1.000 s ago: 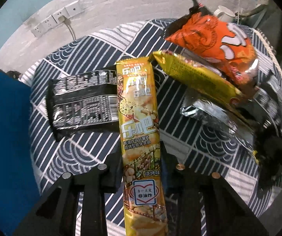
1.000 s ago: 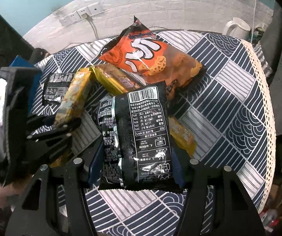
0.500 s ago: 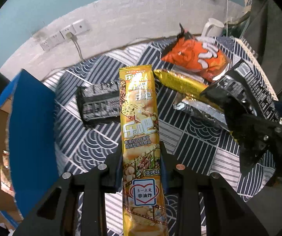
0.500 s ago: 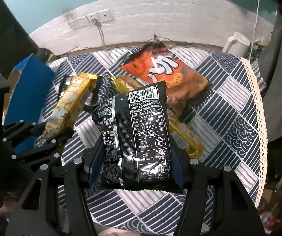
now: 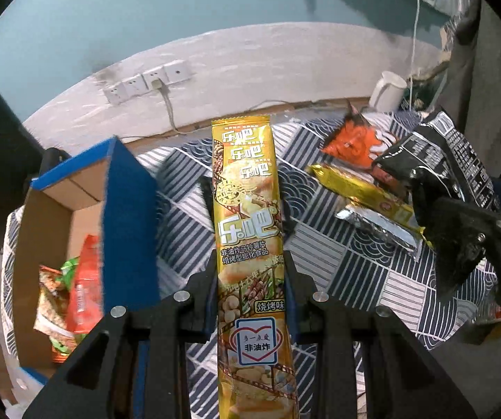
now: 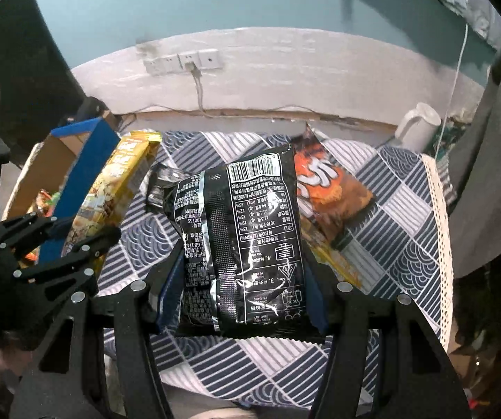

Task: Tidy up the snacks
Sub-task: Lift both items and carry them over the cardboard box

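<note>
My left gripper (image 5: 248, 272) is shut on a long yellow snack pack (image 5: 248, 216) and holds it above the table; it also shows in the right wrist view (image 6: 111, 188). My right gripper (image 6: 241, 272) is shut on a black snack bag (image 6: 243, 230), seen from the left too (image 5: 435, 164). An open blue cardboard box (image 5: 128, 216) with several snacks inside stands at the left. An orange bag (image 6: 330, 188), a gold pack (image 5: 362, 188), a silver pack (image 5: 379, 227) and a small black pack (image 6: 159, 181) lie on the patterned tablecloth (image 6: 400, 244).
A white kettle (image 6: 419, 127) stands at the table's far right corner. Wall sockets with a cable (image 6: 184, 61) are on the white wall behind. A dark curtain or cloth (image 6: 487, 192) hangs at the right edge.
Both grippers have risen and pulled back from the table with their snacks. The left one has swung left, so the open blue box and its contents have come into view.
</note>
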The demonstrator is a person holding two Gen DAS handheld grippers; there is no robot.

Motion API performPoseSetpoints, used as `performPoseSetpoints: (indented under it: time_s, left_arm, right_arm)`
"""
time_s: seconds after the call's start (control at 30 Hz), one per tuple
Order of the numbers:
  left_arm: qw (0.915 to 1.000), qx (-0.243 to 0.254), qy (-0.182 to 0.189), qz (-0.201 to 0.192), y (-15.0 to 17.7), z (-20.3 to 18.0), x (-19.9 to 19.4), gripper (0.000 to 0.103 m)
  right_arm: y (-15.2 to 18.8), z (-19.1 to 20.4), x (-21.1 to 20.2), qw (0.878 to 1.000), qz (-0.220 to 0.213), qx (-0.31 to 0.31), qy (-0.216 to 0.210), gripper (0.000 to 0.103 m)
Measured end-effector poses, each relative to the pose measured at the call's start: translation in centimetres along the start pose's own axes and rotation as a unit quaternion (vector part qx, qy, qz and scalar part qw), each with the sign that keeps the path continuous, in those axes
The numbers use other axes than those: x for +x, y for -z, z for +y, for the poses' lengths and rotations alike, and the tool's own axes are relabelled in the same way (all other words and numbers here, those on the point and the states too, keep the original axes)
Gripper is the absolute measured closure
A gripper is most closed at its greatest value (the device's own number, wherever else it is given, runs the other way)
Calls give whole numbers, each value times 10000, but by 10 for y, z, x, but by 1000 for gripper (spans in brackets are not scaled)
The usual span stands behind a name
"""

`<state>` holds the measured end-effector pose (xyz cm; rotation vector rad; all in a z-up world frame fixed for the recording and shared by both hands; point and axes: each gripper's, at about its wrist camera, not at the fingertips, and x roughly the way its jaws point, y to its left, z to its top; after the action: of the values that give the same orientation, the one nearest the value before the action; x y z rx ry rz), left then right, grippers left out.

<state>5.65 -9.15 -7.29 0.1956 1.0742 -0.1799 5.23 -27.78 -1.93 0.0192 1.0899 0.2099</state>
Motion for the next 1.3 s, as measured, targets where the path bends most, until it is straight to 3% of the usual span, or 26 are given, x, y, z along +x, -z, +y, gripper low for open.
performPoseSetpoints:
  time_s: [0.33, 0.73, 1.3]
  left_arm:
    - [9986, -391, -9, -362, -2, 50, -41, 72]
    - [9955, -832, -114, -442, 13, 119, -60, 72]
    - [9856, -1567, -558, -288, 43, 222, -44, 72]
  right_arm:
    - [-26, 48, -19, 9990, -253, -236, -282, 43]
    - [-53, 129, -14, 9954, -274, -759, -522, 43]
    - [-65, 234, 46, 9877, 332, -1276, -838, 43]
